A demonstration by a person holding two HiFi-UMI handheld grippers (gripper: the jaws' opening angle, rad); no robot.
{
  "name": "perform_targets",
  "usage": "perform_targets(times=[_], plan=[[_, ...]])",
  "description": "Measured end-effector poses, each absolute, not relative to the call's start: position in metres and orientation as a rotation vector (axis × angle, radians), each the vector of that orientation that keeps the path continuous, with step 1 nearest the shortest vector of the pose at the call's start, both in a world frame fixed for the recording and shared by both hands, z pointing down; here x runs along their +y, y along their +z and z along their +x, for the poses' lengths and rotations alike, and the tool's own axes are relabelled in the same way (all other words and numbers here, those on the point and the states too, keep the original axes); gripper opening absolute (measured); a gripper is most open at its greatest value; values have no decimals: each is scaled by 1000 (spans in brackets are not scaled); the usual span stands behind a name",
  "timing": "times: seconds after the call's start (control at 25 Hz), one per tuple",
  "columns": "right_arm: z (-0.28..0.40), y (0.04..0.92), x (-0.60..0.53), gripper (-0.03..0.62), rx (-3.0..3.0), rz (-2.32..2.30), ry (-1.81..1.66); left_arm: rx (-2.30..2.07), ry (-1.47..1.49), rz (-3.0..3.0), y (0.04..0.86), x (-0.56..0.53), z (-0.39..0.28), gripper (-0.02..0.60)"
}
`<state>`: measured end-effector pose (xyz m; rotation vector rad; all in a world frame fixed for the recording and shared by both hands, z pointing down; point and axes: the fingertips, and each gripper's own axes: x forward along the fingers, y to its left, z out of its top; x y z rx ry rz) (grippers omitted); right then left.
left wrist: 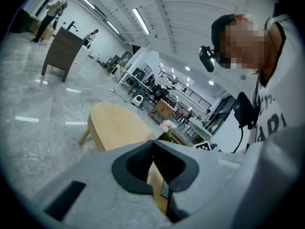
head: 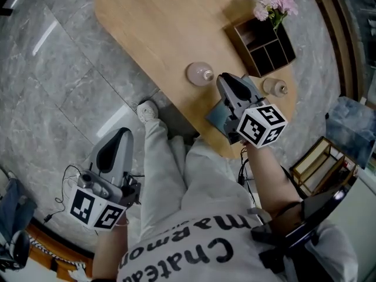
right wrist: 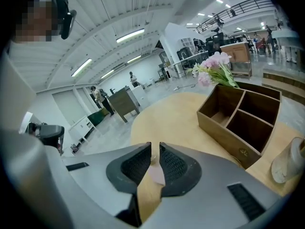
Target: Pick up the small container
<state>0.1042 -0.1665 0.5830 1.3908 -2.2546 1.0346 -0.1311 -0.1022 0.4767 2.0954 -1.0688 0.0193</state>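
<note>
Pinkish small container point(head: 200, 73) sits just at ten o'clock of the right gripper point(head: 224, 80), jaws pressed together and empty, probably aiming for the pick; left gripper point(head: 123, 133), likewise closed, idles off-table.

Grey glossy stone-tile floor point(head: 64, 75). Oval light-wood table point(head: 153, 22) ahead of the right gripper point(head: 222, 79). Strip lights point(right wrist: 129, 35) on white ceiling point(right wrist: 119, 11) above it.

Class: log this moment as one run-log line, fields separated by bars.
right gripper: shut, empty, over table beside small pink container | left gripper: shut, empty, off table | pickup: not yet done
</note>
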Motion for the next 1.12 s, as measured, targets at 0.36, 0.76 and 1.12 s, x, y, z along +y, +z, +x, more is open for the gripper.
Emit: perform_targets(times=[0.36, 0.76, 1.12], plan=[[83, 604, -176, 263, -2309, 1360, 1035, -1131, 11, 2062, 496, -96, -140, 14], [68, 639, -185, 276, -2309, 1366, 549, -1202, 18, 2048, 535, -86, -156, 14], [63, 646, -198, 275, -2309, 1430, 433, -1226, -6, 2037, 558, -73, -152, 14]])
